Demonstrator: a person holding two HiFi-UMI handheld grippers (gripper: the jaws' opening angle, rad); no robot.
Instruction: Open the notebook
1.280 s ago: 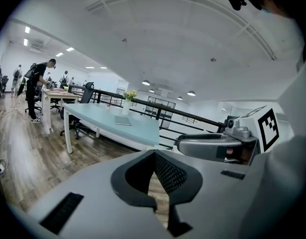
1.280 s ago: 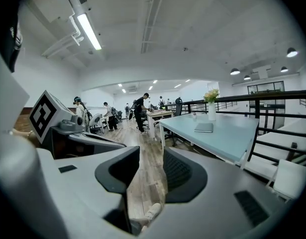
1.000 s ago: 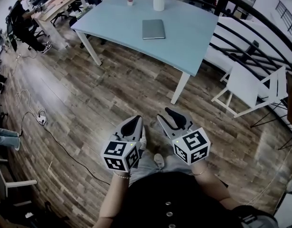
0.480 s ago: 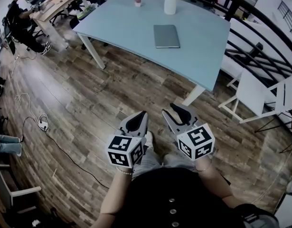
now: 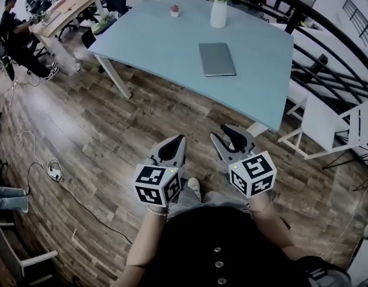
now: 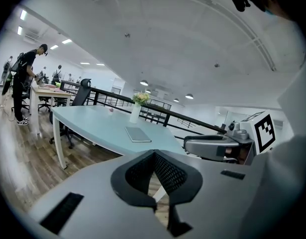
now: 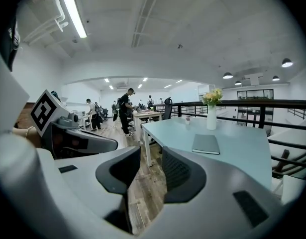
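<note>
Two claws: your left claw (image 6: 153, 153) has its tips pressed together on nothing; your right claw (image 7: 152, 154) is spread and empty.
Notebook: the flat grey closed notebook (image 5: 217, 59) lies on the pale blue worktop (image 5: 154, 40), well apart from both claws.
Risk, vase: the white vase of flowers (image 5: 218, 12) stands near the notebook's far edge; a cover flung open could topple it.
Risk, sliding: the thin cover offers little to catch; if you push its edge unpinned, the notebook likely skates away.
Risk, left claw: with its tips together it cannot pinch; spread it first.
</note>
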